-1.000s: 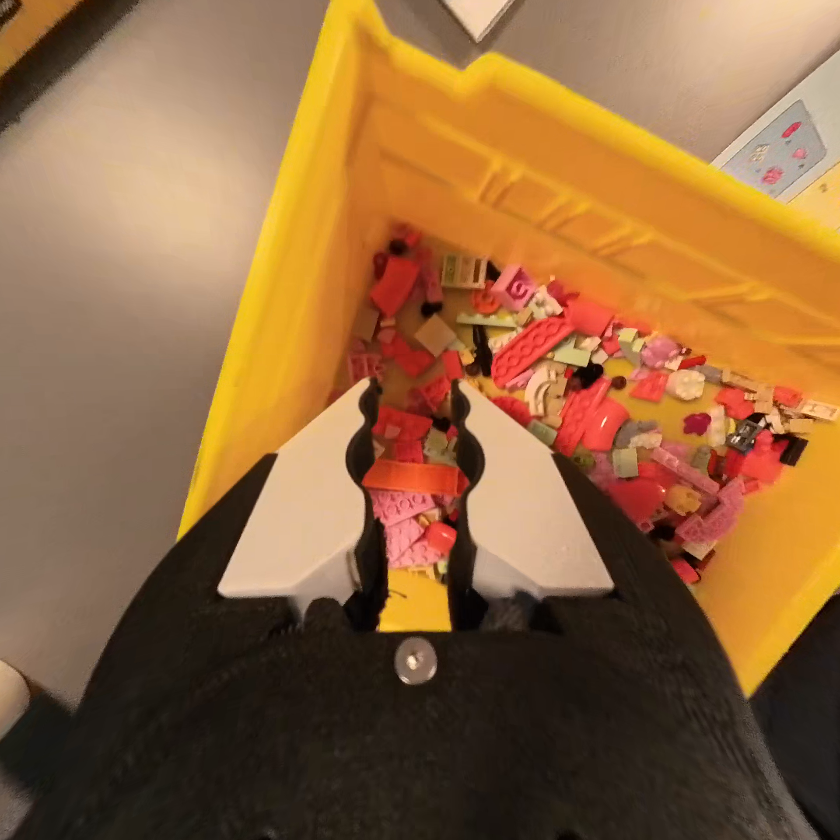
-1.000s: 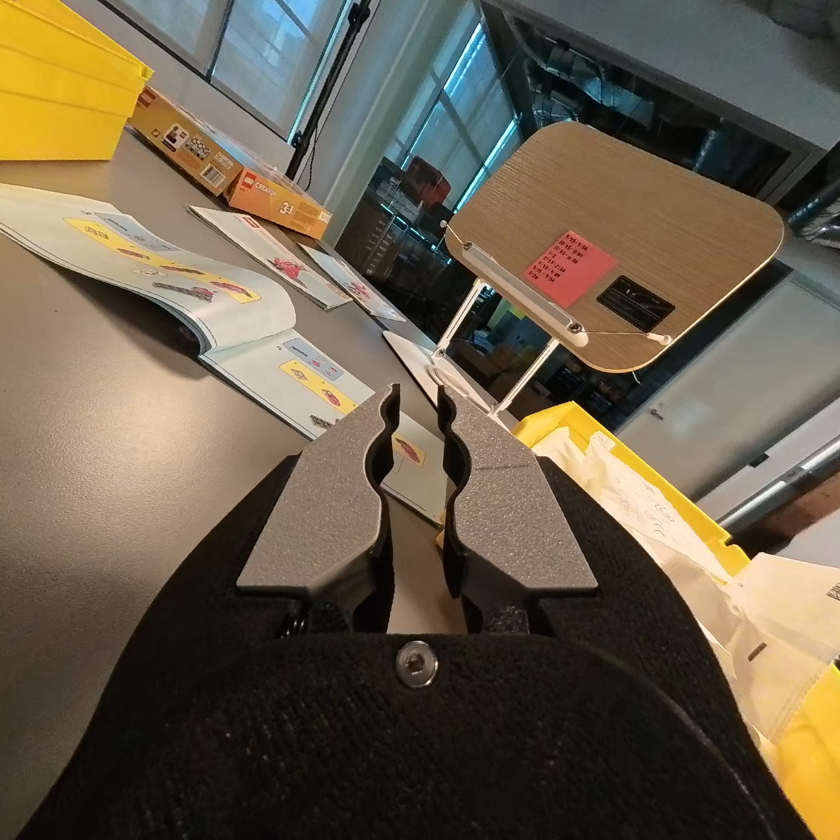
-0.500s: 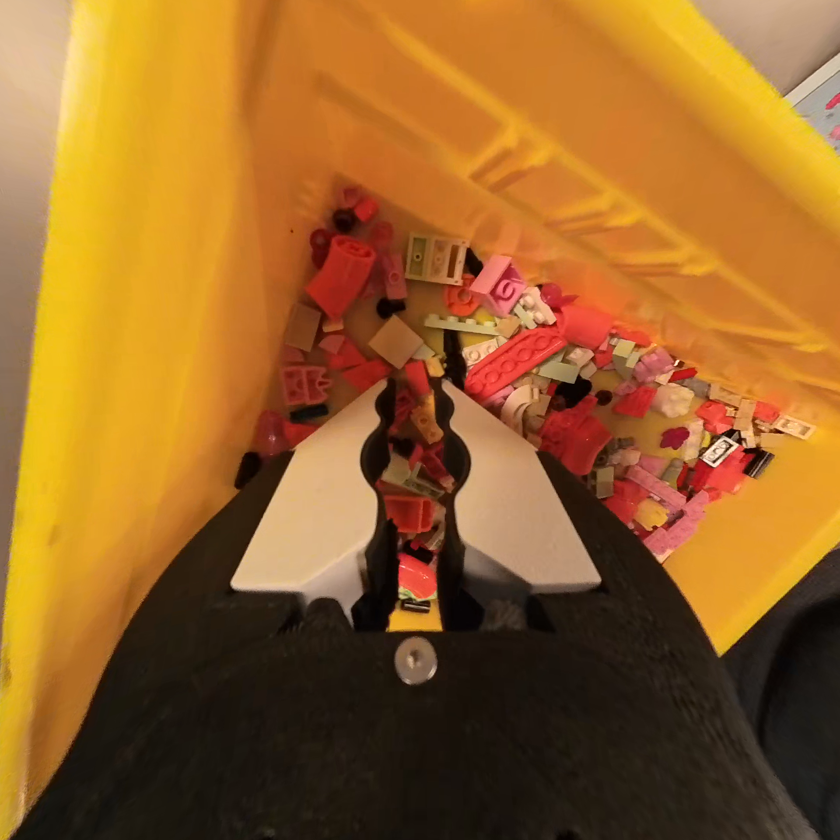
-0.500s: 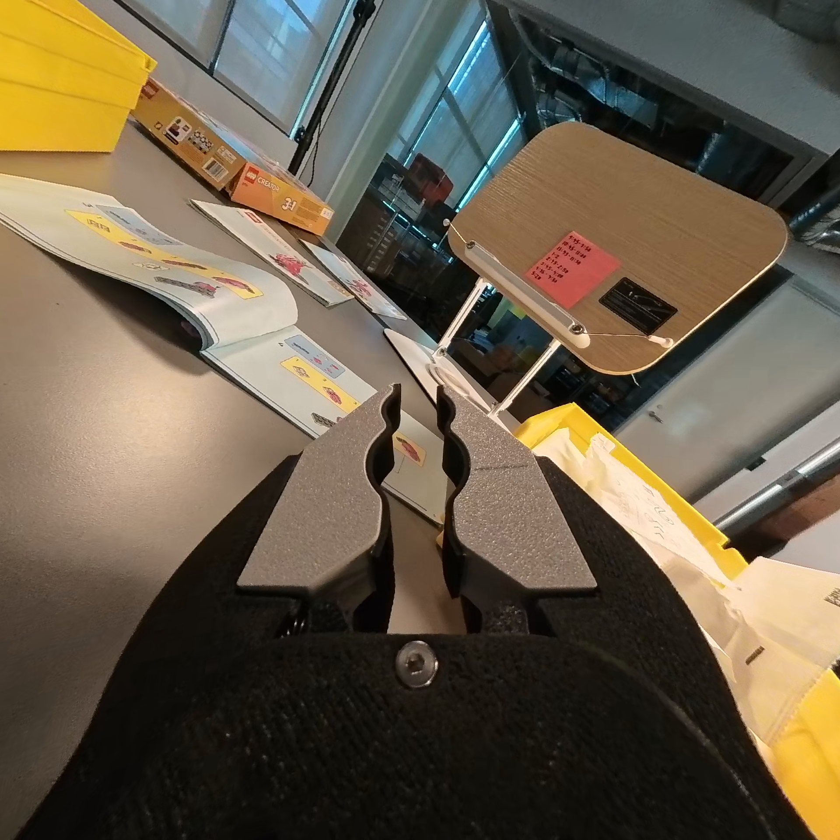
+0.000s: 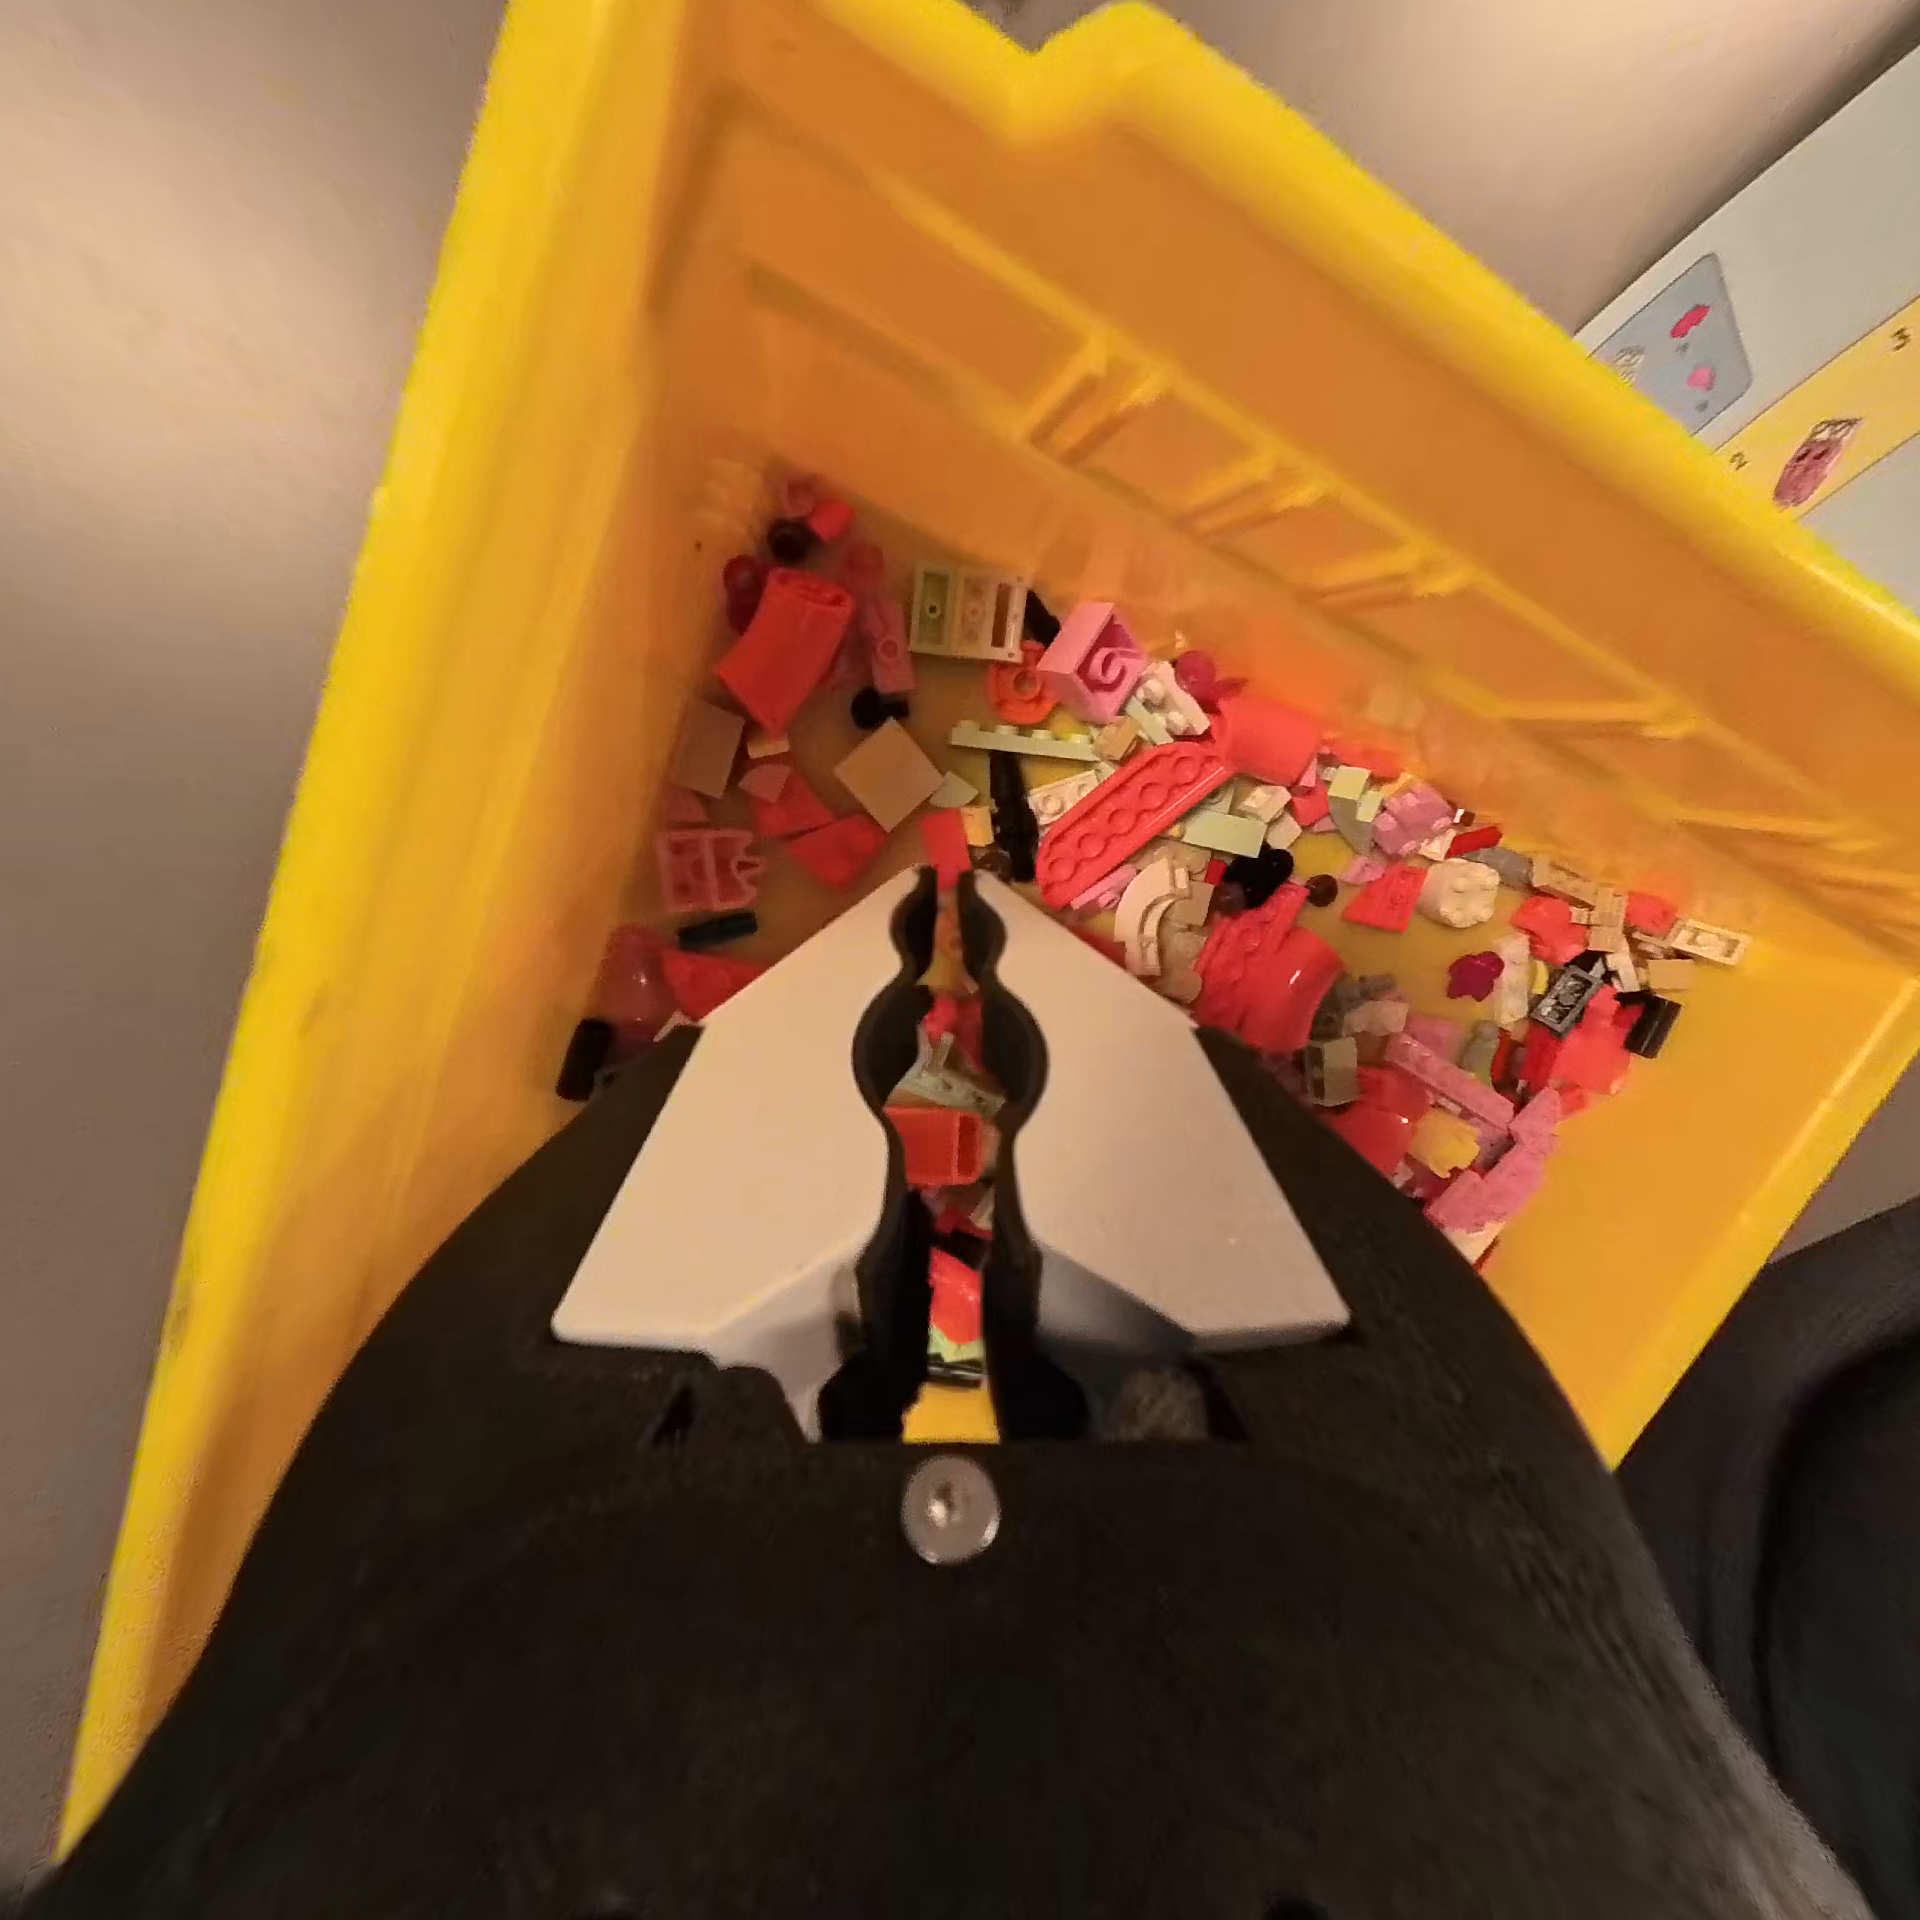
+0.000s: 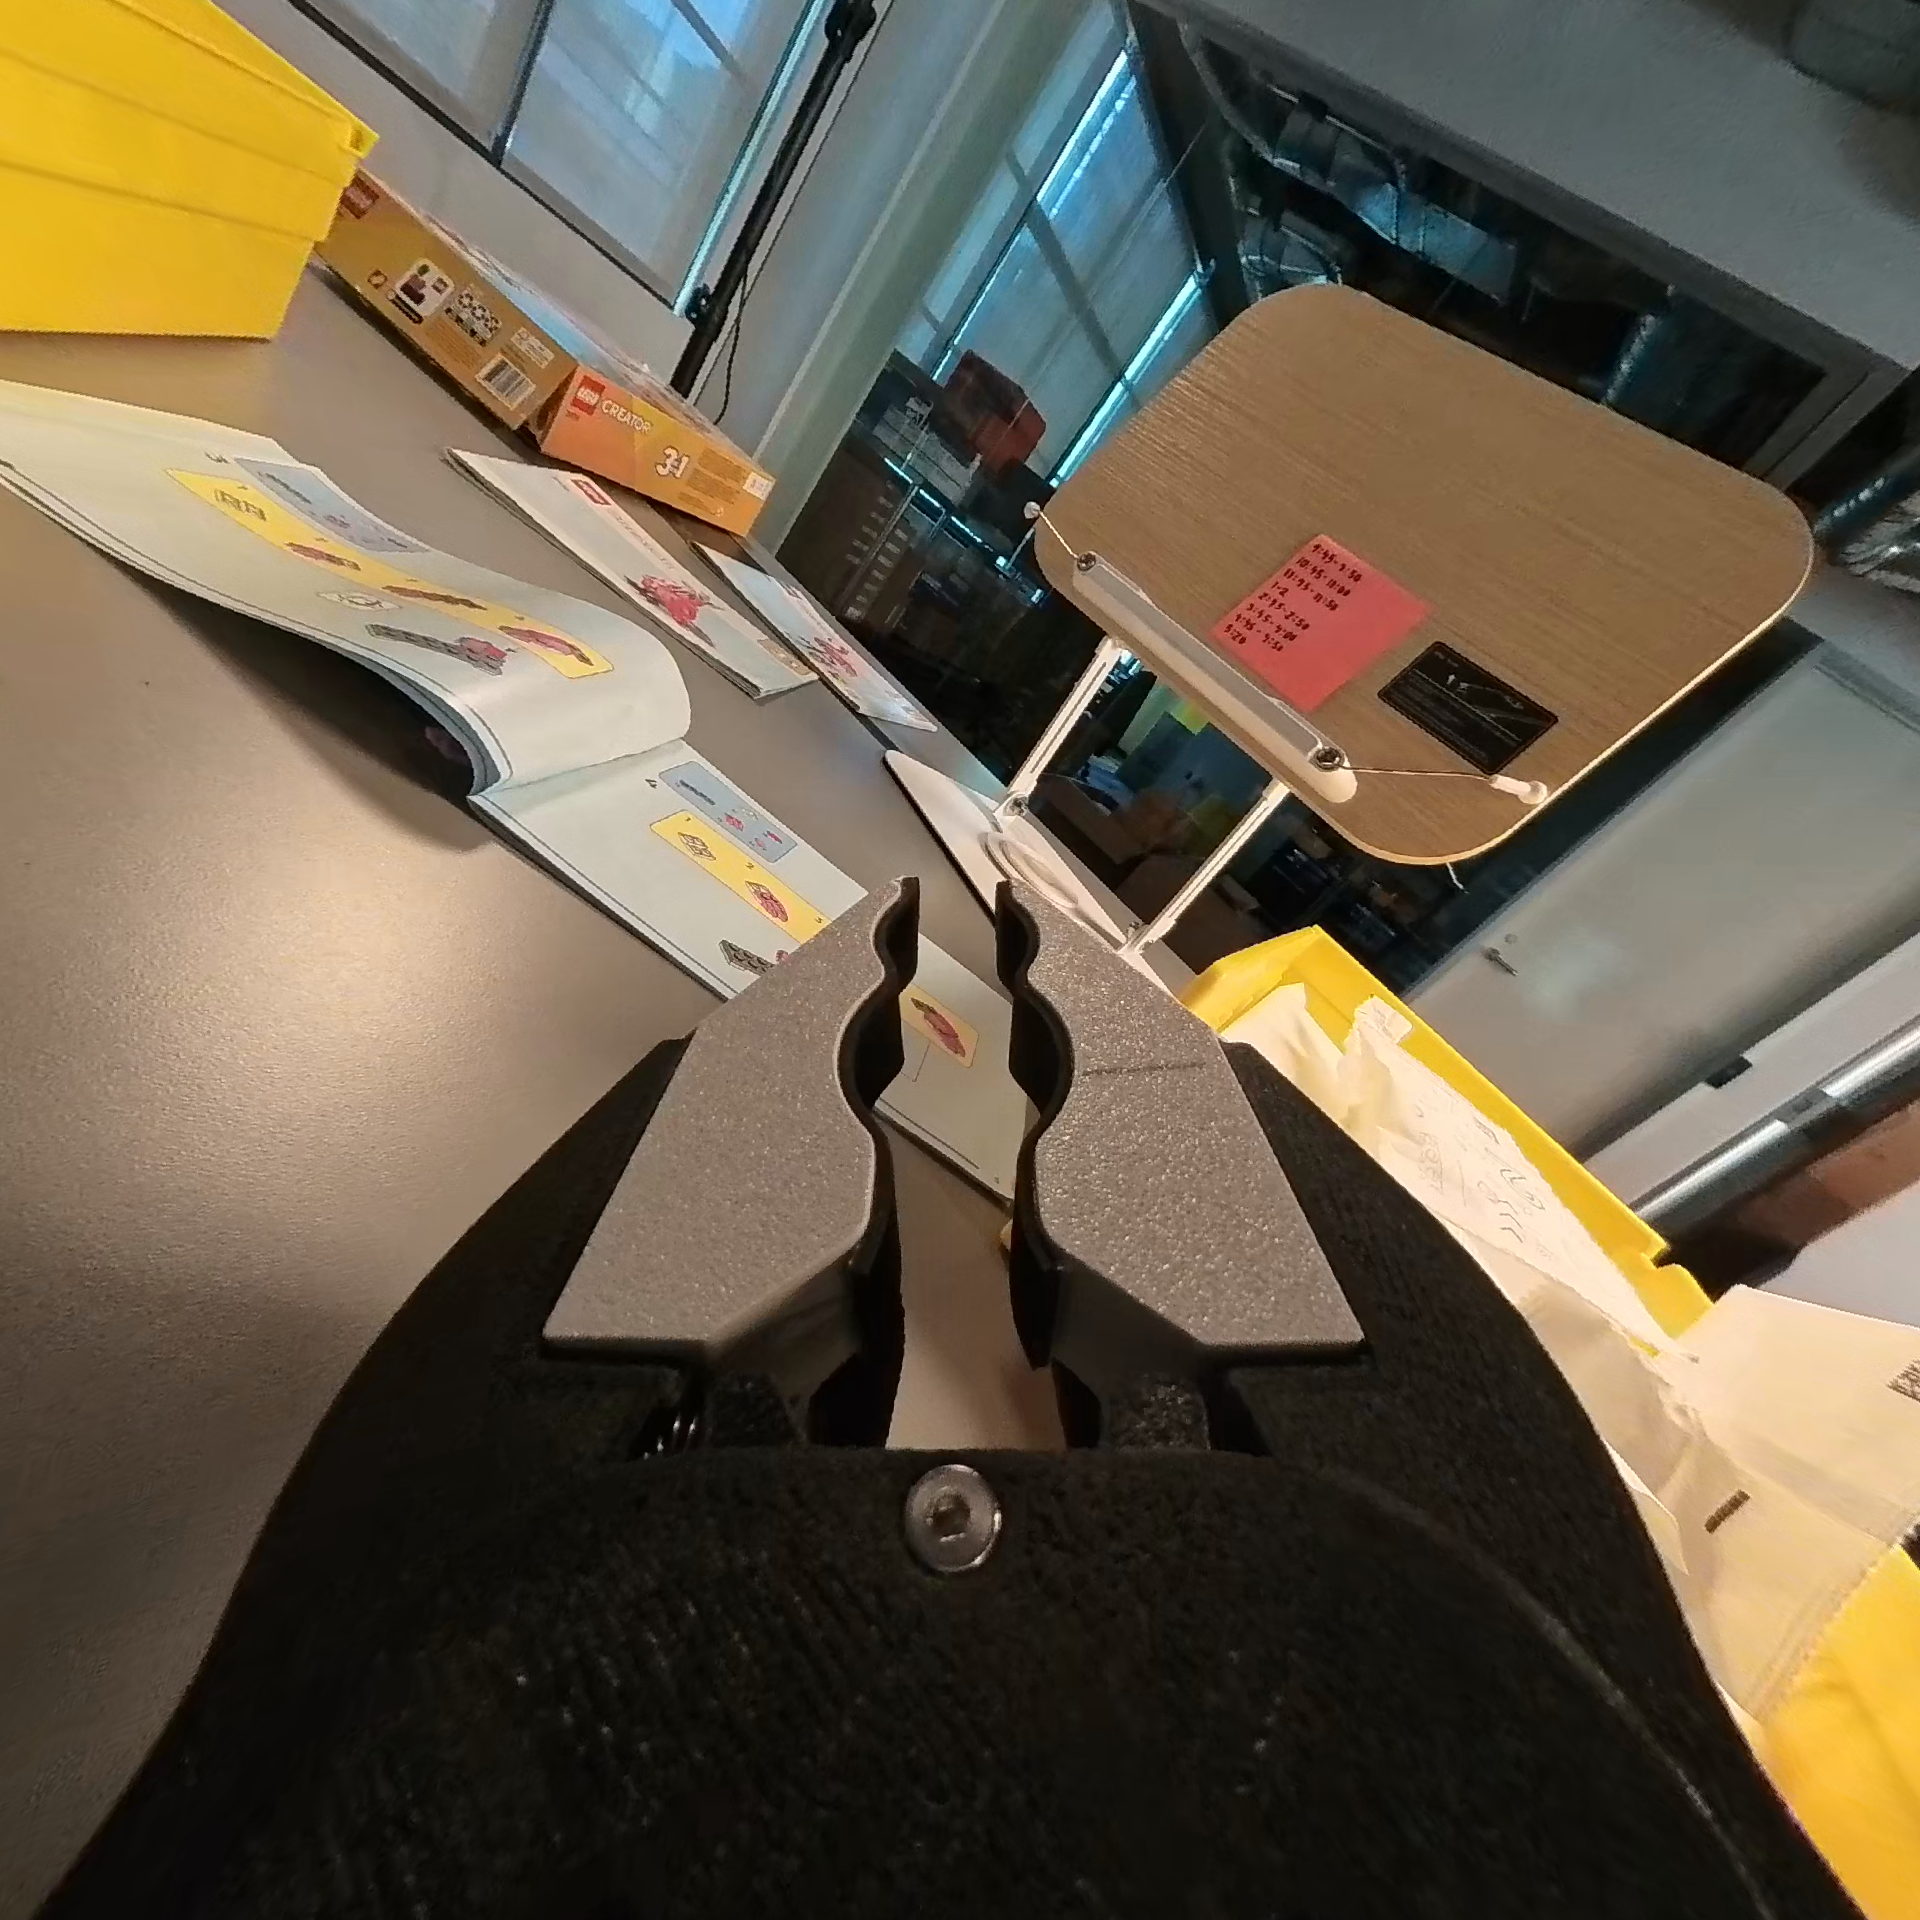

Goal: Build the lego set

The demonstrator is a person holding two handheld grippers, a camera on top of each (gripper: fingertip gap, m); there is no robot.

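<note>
- Small flat red brick piece [image 5: 943,840], pinched at the tips of the left gripper [image 5: 945,883], above the jumble of red, pink and tan pieces [image 5: 1226,894] inside the yellow bin [image 5: 540,520].
- Right gripper [image 6: 958,899] narrowly parted, bare, over the grey table [image 6: 208,987]; open instruction booklet [image 6: 582,748] just ahead, wooden stand [image 6: 1455,540] beyond.
- Lower half of the held piece hidden between the pads.
</note>
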